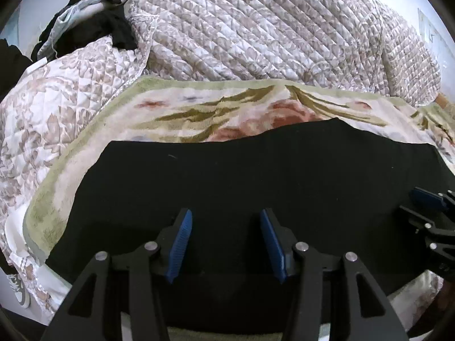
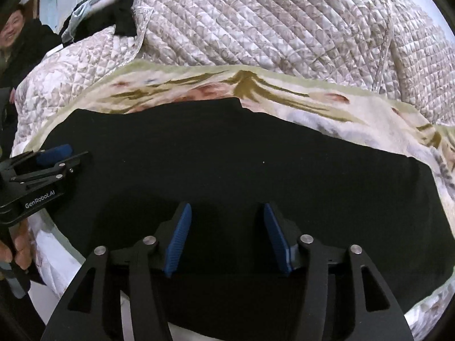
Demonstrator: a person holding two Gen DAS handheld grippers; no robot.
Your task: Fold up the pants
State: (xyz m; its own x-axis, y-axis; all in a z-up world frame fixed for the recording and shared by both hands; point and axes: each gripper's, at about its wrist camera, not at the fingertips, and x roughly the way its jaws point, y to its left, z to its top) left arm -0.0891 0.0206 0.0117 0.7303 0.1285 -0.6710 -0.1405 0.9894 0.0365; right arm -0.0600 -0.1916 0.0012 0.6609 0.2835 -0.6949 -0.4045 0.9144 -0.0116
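Note:
Black pants (image 1: 241,176) lie spread flat on a floral towel (image 1: 176,110) on the bed; they also fill the middle of the right wrist view (image 2: 227,156). My left gripper (image 1: 226,216) is open just above the pants' near part, with nothing between its blue pads. My right gripper (image 2: 226,210) is open over the pants too, empty. The right gripper shows at the right edge of the left wrist view (image 1: 426,199). The left gripper shows at the left edge of the right wrist view (image 2: 57,153). The pants' near edge is hidden behind the gripper bodies.
A quilted floral bedspread (image 1: 270,28) is bunched up behind the towel. A pile of dark and pale clothes (image 1: 93,17) lies at the back left. A person (image 2: 11,37) sits at the far left. A sneaker (image 1: 20,292) stands on the floor at the lower left.

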